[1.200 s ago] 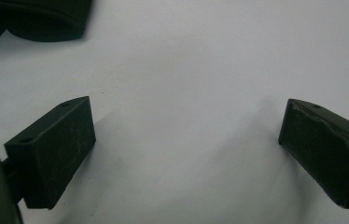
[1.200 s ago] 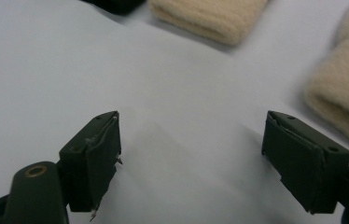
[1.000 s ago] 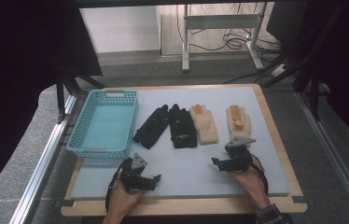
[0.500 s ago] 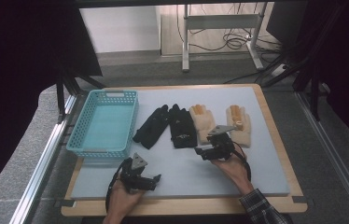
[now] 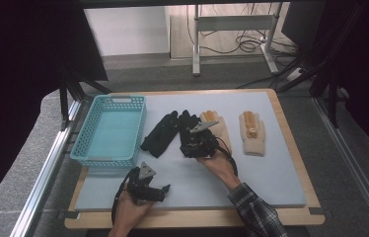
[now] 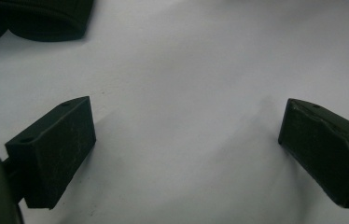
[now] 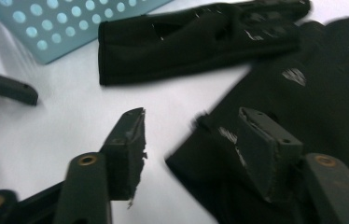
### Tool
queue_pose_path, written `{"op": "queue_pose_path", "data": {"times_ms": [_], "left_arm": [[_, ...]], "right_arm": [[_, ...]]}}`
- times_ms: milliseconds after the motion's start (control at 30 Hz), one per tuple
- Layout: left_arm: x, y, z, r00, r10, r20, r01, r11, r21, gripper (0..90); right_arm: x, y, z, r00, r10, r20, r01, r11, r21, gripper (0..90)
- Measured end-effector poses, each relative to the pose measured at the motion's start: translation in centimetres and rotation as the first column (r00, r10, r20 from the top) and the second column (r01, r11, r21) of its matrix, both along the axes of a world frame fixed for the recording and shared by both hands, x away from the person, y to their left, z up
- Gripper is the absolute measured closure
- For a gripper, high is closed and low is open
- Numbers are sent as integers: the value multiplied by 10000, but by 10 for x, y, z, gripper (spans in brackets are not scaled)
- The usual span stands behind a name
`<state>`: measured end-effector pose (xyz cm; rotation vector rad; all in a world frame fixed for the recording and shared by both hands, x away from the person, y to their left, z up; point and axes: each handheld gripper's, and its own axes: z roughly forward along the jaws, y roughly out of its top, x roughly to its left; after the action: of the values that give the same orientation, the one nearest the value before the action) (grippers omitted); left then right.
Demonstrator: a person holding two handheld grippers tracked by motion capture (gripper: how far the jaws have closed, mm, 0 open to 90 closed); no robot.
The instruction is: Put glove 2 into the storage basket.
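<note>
Two black gloves lie mid-table: one [image 5: 159, 134] slanted beside the basket, the other [image 5: 187, 123] to its right. Two beige gloves [image 5: 218, 129] [image 5: 252, 133] lie further right. My right gripper [image 5: 193, 144] is open at the second black glove's cuff. In the right gripper view the cuff edge [image 7: 219, 158] lies between the jaws [image 7: 193, 121], with the right jaw over the glove [image 7: 312, 102] and the left jaw over bare mat. My left gripper [image 5: 164, 189] rests open near the front edge. Its jaws [image 6: 186, 135] stand wide over the white mat, with nothing between them.
A light blue perforated basket [image 5: 86, 148] stands at the left of the white mat [image 5: 271, 177]. The slanted black glove [image 7: 196, 42] and the basket wall [image 7: 70, 21] lie beyond my right jaws. A wooden rim [image 5: 296, 148] frames the table.
My right gripper has moved left and forward, from in front of the beige gloves to the black glove's cuff. The left gripper has stayed put.
</note>
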<state>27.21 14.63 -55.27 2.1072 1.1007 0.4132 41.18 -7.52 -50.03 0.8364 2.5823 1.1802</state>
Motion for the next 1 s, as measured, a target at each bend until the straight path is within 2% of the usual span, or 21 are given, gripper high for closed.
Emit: {"op": "queue_pose_path", "data": {"times_ms": [133, 333, 633, 767, 800, 833, 867, 900, 933, 967, 1000], "left_arm": [[0, 0, 0, 10000, 5, 3, -5, 10000, -25, 43], [0, 0, 0, 10000, 4, 1, -4, 10000, -22, 43], [0, 0, 0, 10000, 5, 6, -5, 10000, -21, 43], [0, 0, 0, 10000, 5, 6, -5, 10000, -17, 42], [0, 0, 0, 10000, 0, 6, 0, 10000, -17, 43], [0, 0, 0, 10000, 0, 6, 0, 10000, -17, 43], [0, 0, 0, 10000, 5, 7, -5, 10000, -25, 42], [0, 0, 0, 10000, 5, 7, -5, 10000, -25, 43], [0, 0, 0, 10000, 4, -10, -4, 10000, 3, 42], [0, 0, 0, 10000, 4, -10, -4, 10000, 3, 42], [0, 0, 0, 10000, 3, -12, -3, 10000, 4, 42]], "right_arm": [[11, 19, -5, 9999, 60, -101, -60, 10000, -3, 494], [27, 44, -12, 9997, -223, -40, 223, 9998, -6, 492], [46, 69, -24, 9964, -845, 95, 846, 9964, -49, 353], [51, 76, -26, 9944, -1048, 121, 1050, 9944, -128, 340], [53, 81, -29, 9934, -1136, 174, 1143, 9925, -424, 346], [53, 81, -29, 9934, -1136, 174, 1143, 9925, -424, 346], [55, 87, -33, 9939, -1089, 199, 1103, 9893, -953, 373], [55, 87, -33, 9939, -1089, 199, 1103, 9893, -953, 373], [53, 90, -34, 9939, -1008, 442, 1051, 9884, -1096, 456], [53, 90, -34, 9939, -1008, 442, 1051, 9884, -1096, 456], [52, 92, -33, 9925, -1138, 448, 1183, 9860, -1176, 542]]}}
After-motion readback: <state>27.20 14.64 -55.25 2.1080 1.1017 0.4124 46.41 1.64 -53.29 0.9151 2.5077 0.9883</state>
